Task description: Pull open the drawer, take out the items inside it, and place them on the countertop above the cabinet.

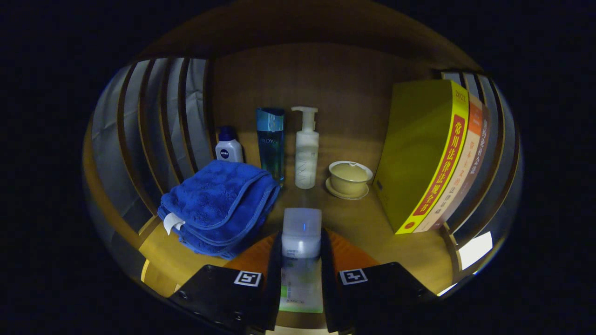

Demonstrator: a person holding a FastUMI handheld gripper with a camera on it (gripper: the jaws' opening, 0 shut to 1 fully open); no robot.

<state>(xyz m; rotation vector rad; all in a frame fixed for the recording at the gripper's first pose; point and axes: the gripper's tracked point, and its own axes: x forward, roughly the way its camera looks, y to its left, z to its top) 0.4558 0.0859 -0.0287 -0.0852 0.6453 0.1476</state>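
gripper (pixel 301 274): pinched a clear capped bottle (pixel 301 246), both fingers pressing its sides.
bottle: held upright above the countertop (pixel 372 228), just in front of the pump bottle (pixel 306 149).
towel (pixel 219 204): left of the pump bottle, close to the held bottle.
risk: the bottle probably would tip if released high, or catch the towel edge.
risk: pushing further could knock the pump bottle or the cup (pixel 349 179) to its right.

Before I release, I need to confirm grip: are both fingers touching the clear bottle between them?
Touching. In the gripper view, the clear bottle stands between the gripper fingers, and both fingers press flat against its sides with no visible gap.
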